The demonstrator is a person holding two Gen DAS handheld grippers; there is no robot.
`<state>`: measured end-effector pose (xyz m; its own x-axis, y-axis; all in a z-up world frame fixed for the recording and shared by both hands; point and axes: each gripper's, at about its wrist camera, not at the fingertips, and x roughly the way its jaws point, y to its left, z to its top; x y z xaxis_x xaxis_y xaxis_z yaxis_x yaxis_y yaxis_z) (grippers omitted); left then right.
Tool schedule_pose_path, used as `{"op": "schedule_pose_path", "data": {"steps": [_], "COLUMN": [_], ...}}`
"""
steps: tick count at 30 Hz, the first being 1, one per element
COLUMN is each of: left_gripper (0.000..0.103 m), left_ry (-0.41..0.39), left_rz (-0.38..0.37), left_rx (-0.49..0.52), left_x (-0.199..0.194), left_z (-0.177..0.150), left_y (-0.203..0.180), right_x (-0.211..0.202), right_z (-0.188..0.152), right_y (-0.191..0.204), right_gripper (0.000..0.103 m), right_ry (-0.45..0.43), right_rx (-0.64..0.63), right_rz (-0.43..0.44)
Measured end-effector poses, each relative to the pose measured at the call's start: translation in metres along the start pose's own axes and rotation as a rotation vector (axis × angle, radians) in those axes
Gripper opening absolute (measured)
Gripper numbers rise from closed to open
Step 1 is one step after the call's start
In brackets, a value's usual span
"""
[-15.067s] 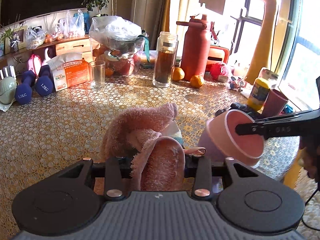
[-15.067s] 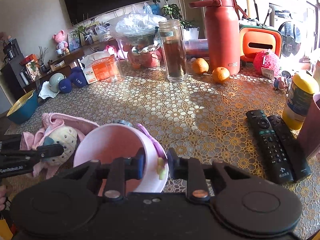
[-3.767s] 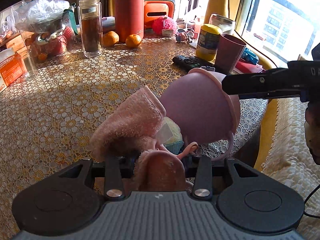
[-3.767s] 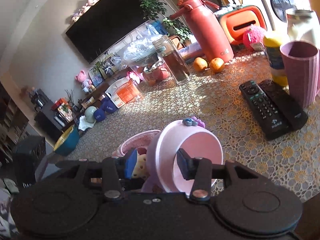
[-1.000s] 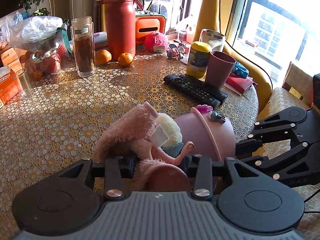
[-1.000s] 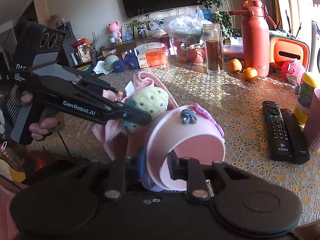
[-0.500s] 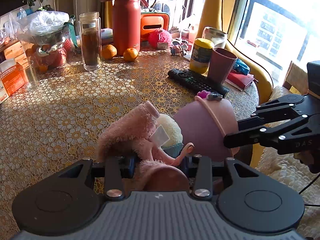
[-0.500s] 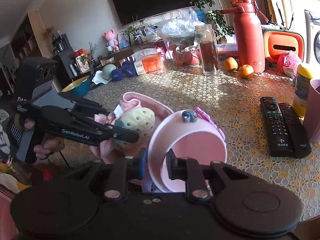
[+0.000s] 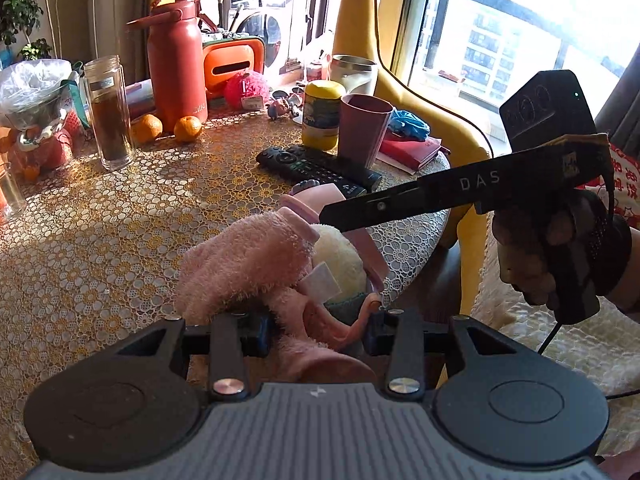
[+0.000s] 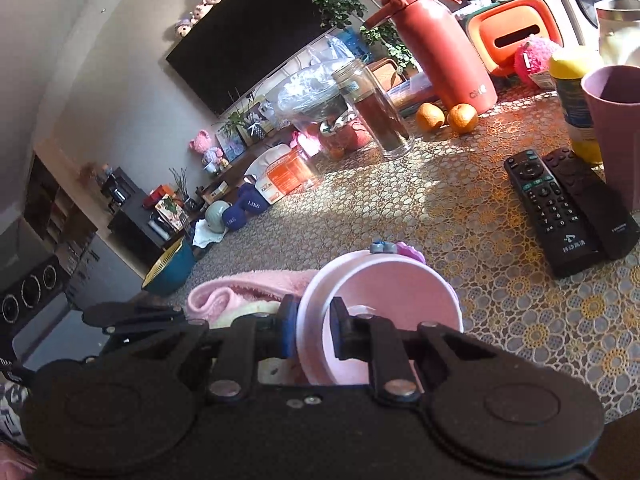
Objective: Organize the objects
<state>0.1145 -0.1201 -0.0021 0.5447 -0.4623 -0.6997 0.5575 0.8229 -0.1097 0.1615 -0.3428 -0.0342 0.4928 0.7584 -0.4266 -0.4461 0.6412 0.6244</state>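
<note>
right hand-held gripper [image 10: 313, 330] clamped on pink cup [image 10: 384, 292] rim | pink towel [image 10: 256, 286] just left | remotes [image 10: 568, 208] right

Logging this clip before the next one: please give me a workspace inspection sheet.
Surface: round table under a gold lace cloth.
Job's things: pink towel wrapped round a pale ball; pink bucket tilted on its side.
Clutter: remotes, oranges, red flask, jar, mauve cup.
Grippers: left gripper shut on towel; right gripper shut on bucket rim.
Cables: black cable below right hand.
Surroundings: window, television, dumbbells.
</note>
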Motion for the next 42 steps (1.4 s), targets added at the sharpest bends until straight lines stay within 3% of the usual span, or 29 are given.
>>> {"op": "schedule_pose_path", "data": {"steps": [12, 24, 33, 42], "left_gripper": [0.040, 0.040, 0.040, 0.040], "left_ry": [0.072, -0.069, -0.045, -0.006], "left_rz": [0.056, -0.003, -0.028, 0.013], "left_rx": [-0.074, -0.078, -0.093, -0.124], "left_x": [0.020, -0.022, 0.002, 0.018], "left_z": [-0.010, 0.013, 0.023, 0.019], "left_y": [0.027, 0.018, 0.020, 0.037], "right_x": [-0.002, -0.001, -0.001, -0.006], "right_z": [0.003, 0.001, -0.001, -0.001], "right_y": [-0.007, -0.005, -0.004, -0.008], "right_gripper": [0.016, 0.016, 0.016, 0.016], "right_ry": [-0.023, -0.015, -0.009, -0.004], "right_rx": [0.011, 0.002, -0.002, -0.014], "right_rz": [-0.014, -0.013, -0.009, -0.004]}}
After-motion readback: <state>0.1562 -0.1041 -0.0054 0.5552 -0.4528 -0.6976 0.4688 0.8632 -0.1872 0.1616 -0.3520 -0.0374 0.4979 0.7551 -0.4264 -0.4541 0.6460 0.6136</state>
